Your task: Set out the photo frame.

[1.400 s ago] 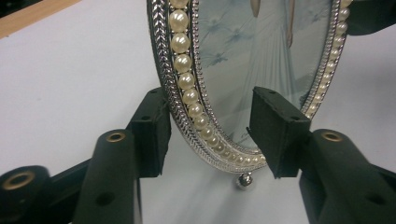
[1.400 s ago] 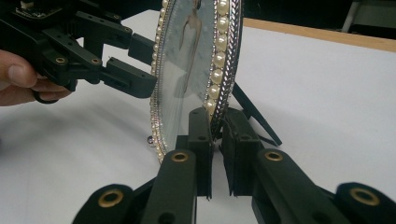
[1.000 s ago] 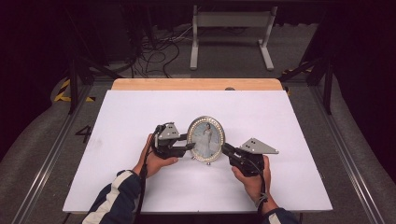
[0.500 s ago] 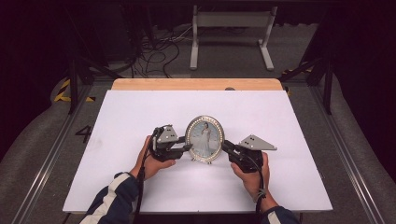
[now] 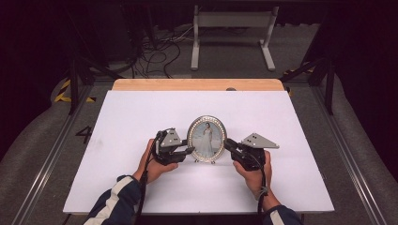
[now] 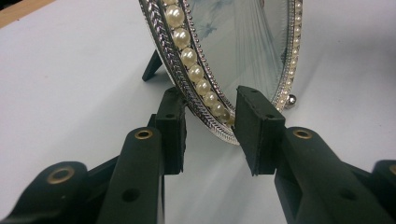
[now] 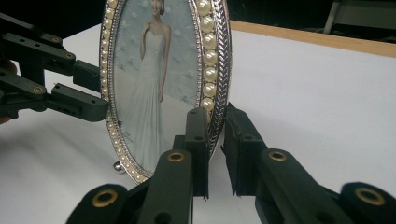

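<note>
my right gripper [image 7: 215, 154] pinches the oval photo frame [image 5: 206, 138] rim; my left gripper [image 6: 210, 135] has just been closing around its other edge, pads not quite touching.

Shiny silver metal frame [image 5: 206, 139] with glossy pearls, matt black plastic tongs [image 6: 210, 135], smooth white table [image 5: 305, 140]

I'm working in what looks like a lab or recording studio: a white-topped wooden counter [image 5: 141, 112] framed by grey metal rails [image 5: 51, 154], black cables [image 5: 159, 54] tangled on the grey carpet beyond it, dark surroundings.
</note>
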Demonstrator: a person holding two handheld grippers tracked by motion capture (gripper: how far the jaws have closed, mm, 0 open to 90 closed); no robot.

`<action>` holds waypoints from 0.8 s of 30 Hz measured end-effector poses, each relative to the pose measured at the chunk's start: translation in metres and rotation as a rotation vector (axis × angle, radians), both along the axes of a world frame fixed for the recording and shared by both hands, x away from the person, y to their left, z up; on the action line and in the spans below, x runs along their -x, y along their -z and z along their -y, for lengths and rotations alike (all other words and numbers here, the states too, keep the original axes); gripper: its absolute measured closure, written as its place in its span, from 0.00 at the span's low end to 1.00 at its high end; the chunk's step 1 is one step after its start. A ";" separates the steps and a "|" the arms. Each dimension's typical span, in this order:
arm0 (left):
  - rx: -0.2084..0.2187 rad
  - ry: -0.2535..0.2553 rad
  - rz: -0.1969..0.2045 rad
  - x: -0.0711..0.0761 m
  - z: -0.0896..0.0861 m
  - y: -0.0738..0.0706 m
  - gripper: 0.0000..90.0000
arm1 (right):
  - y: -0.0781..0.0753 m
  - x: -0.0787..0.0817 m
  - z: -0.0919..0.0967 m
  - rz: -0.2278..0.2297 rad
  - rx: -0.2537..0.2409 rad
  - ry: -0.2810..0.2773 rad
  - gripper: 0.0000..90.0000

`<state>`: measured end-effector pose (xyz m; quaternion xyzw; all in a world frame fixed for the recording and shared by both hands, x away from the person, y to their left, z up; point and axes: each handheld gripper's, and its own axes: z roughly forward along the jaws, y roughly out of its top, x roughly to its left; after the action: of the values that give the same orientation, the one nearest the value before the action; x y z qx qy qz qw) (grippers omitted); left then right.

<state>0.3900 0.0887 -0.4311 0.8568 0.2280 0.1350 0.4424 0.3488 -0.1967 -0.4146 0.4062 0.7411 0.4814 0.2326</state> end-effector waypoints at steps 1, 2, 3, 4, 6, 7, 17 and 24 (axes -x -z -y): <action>0.000 0.000 0.000 0.000 0.000 0.000 0.71 | 0.000 0.000 0.000 0.000 0.000 0.000 0.90; -0.005 0.002 0.002 0.000 0.000 0.000 0.71 | 0.000 -0.001 0.000 0.005 0.007 -0.002 0.89; -0.008 0.001 0.003 0.000 0.001 0.000 0.71 | 0.000 -0.001 0.000 0.005 0.007 -0.002 0.89; -0.011 0.002 0.005 0.001 0.001 0.000 0.71 | -0.001 -0.001 0.000 0.009 0.013 -0.005 0.89; -0.015 0.003 0.007 0.001 0.001 0.000 0.71 | -0.001 -0.002 0.000 0.010 0.015 -0.009 0.89; -0.014 0.003 0.005 0.001 0.001 0.000 0.71 | -0.001 -0.002 0.000 0.009 0.015 -0.010 0.89; -0.023 0.017 0.013 0.001 0.000 0.001 0.71 | -0.001 -0.002 -0.001 0.014 0.032 -0.006 0.90; -0.026 0.023 0.021 0.000 0.001 0.001 0.71 | 0.000 -0.001 -0.001 0.022 0.047 -0.001 0.91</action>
<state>0.3898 0.0882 -0.4325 0.8635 0.2119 0.1419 0.4351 0.3502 -0.1954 -0.4146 0.3949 0.7498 0.4684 0.2499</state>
